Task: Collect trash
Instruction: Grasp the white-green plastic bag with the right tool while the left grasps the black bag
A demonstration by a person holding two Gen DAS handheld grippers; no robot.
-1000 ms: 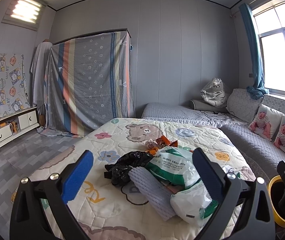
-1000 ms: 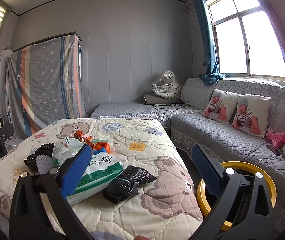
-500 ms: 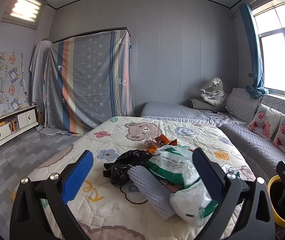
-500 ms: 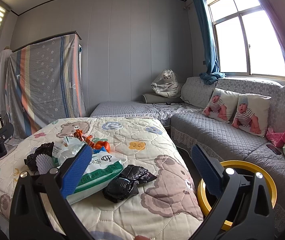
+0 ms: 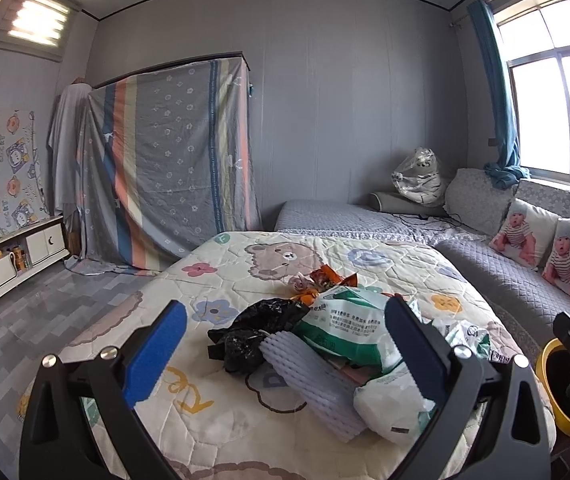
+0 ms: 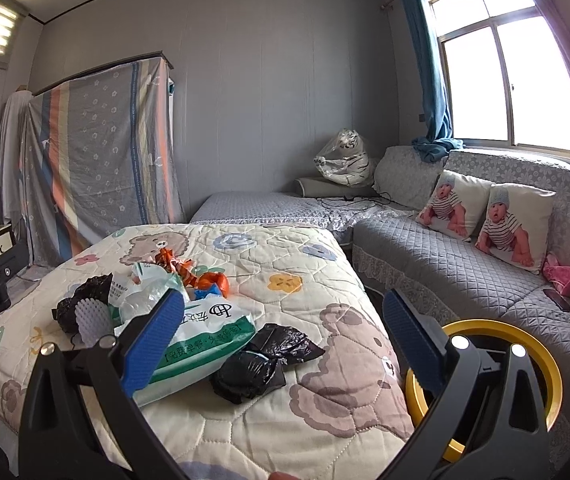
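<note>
Grey panelled walls enclose a bedroom with a bright window [image 6: 505,84] and blue curtain [image 6: 425,60] on the right side. Along that side runs a grey quilted sofa [image 6: 465,264] carrying two baby-print pillows [image 6: 485,216]. A striped sheet [image 5: 173,160] hangs over a tall frame against the back wall, and a low white cabinet [image 5: 9,264] sits at the far left.

Filling the middle is a bed [image 5: 245,264] under a cream quilt printed with bears and flowers. A loose pile of trash lies on the quilt. Its biggest piece is a green-and-white plastic package [image 6: 205,328], with a second green-and-white bag [image 5: 349,324] just beside it. A ribbed white foam sleeve [image 5: 317,384] lies against those bags, a crumpled black bag [image 5: 253,332] touches its far end, and another black bag [image 6: 261,360] lies at the near edge of the pile, closer to the sofa side. Orange wrappers [image 6: 189,272] sit at the far end of the heap.

A yellow-rimmed bin [image 6: 485,380] stands on the floor between bed and sofa.

The left gripper [image 5: 285,348] hovers above the near end of the pile, blue pads spread wide, nothing between them. The right gripper [image 6: 285,344] hangs over the bed's corner beside the bin, likewise spread wide and holding nothing.
</note>
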